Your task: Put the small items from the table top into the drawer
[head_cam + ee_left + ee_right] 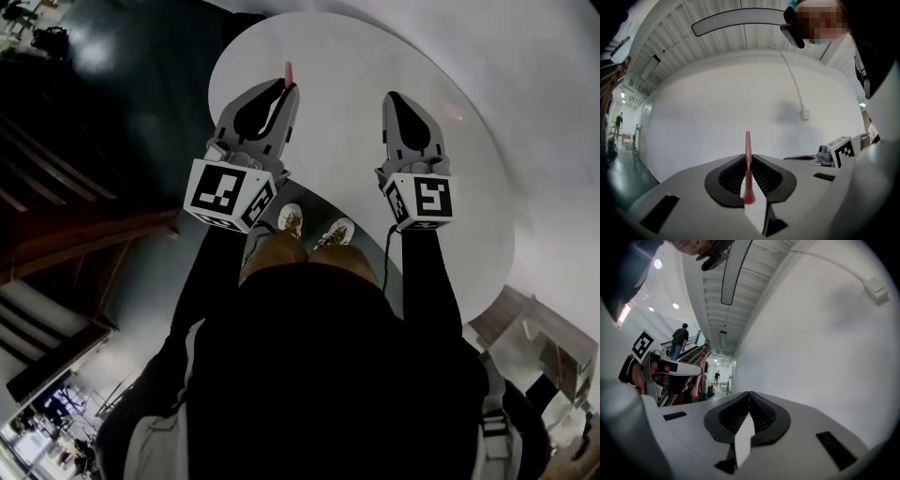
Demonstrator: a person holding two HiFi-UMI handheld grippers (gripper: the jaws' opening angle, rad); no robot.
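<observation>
the thin pink stick is pinched between the jaws of the left hand-held gripper, its tip poking past them. the right hand-held gripper, beside the left, is closed and empty. only the head view shows the white worktop beneath.

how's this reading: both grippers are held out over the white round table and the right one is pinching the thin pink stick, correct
One thing is wrong: the left gripper pinches the pink stick, not the right. The left gripper view shows the stick upright between its fingers. The right gripper is shut on nothing. Both are held out over the white round table.
</observation>
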